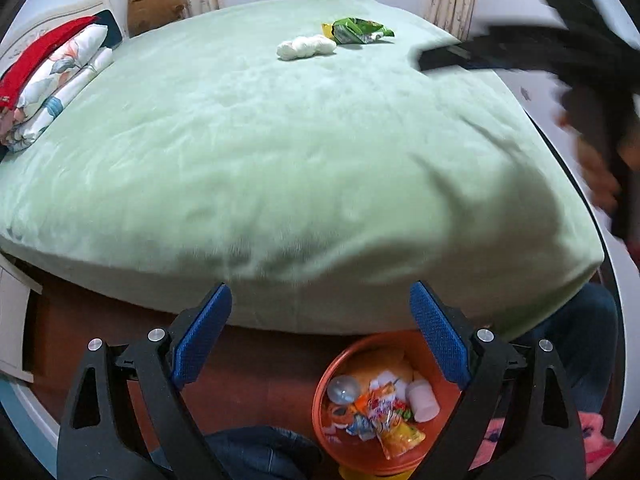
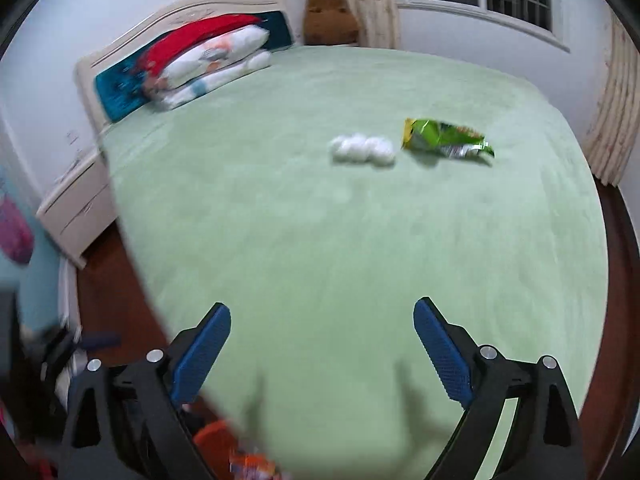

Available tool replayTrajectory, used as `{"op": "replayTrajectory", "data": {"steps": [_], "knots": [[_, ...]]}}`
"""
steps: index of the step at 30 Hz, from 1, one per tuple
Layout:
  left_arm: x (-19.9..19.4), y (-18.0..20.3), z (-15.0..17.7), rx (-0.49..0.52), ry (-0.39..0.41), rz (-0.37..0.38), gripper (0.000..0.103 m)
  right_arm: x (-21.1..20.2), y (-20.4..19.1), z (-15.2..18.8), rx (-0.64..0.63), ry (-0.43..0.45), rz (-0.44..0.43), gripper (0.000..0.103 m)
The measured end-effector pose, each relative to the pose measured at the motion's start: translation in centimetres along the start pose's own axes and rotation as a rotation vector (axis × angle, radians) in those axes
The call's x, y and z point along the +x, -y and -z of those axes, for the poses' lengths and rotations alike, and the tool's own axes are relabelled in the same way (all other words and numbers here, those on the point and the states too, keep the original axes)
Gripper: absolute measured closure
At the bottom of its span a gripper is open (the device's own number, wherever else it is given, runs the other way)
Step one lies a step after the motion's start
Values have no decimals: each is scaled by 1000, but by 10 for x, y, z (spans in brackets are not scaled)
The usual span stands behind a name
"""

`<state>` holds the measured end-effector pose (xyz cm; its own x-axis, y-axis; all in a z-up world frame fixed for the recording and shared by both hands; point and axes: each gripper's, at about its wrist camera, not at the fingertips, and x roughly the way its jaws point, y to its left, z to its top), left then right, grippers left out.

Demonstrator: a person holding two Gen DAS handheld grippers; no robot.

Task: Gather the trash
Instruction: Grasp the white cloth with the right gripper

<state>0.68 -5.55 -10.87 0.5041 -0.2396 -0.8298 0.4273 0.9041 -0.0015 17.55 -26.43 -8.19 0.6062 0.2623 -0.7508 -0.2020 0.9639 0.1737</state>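
A green snack bag [image 1: 362, 31] and a white crumpled tissue wad [image 1: 306, 47] lie side by side at the far side of the green bed [image 1: 280, 152]. An orange bin [image 1: 332, 376] with several wrappers and tissues stands on the floor below the bed's near edge. My left gripper [image 1: 320, 312] is open and empty, just above the bin. My right gripper [image 2: 322, 332] is open and empty over the bed's near part; the bag [image 2: 446, 139] and wad [image 2: 362, 149] lie well ahead of it. The right gripper also shows blurred in the left wrist view [image 1: 440, 56].
Folded pillows and a red blanket [image 2: 200, 64] lie at the headboard. A brown plush toy [image 2: 328, 16] sits in the corner by the curtain. A white nightstand [image 2: 76, 204] stands left of the bed. My legs in jeans [image 1: 576, 344] are beside the bin.
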Motion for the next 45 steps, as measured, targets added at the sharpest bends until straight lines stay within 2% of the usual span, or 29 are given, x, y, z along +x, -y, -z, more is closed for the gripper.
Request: {"op": "replayTrajectory", "data": {"steps": [3,9,12,16,18,19,21,26,32,38,42,45], "knots": [[6,-2,-8,-11,-1,4,15,37,8,-39,30,-20,9,12],[9,-16,-16,-47,3,9,15,122,6,-108,-35,-95,77,11],[11,-23,-21,-74,6,13,15,152,7,-131,-62,-112,130,11],[14,-28,-24,-93,2,20,15,177,2,-144,-119,-146,173,11],[15,-30,-27,-90,0,19,15,186,-1,-145,-153,-171,179,18],[16,-30,-27,-90,-1,18,15,190,-1,-144,-161,-190,170,29],[16,-31,-29,-92,1,20,15,193,-4,-142,-188,-204,200,32],[16,-30,-30,-102,4,24,15,184,-6,-136,-193,-184,213,42],[11,-27,-29,-98,6,28,15,162,-4,-121,-177,-148,229,47],[6,-28,-35,-99,20,10,15,114,3,-117,-148,-82,157,47],[11,-28,-58,-79,35,4,15,56,14,-104,-148,-22,127,47],[26,-30,-103,-57,70,-17,15,14,29,-94,-147,19,135,47]]}}
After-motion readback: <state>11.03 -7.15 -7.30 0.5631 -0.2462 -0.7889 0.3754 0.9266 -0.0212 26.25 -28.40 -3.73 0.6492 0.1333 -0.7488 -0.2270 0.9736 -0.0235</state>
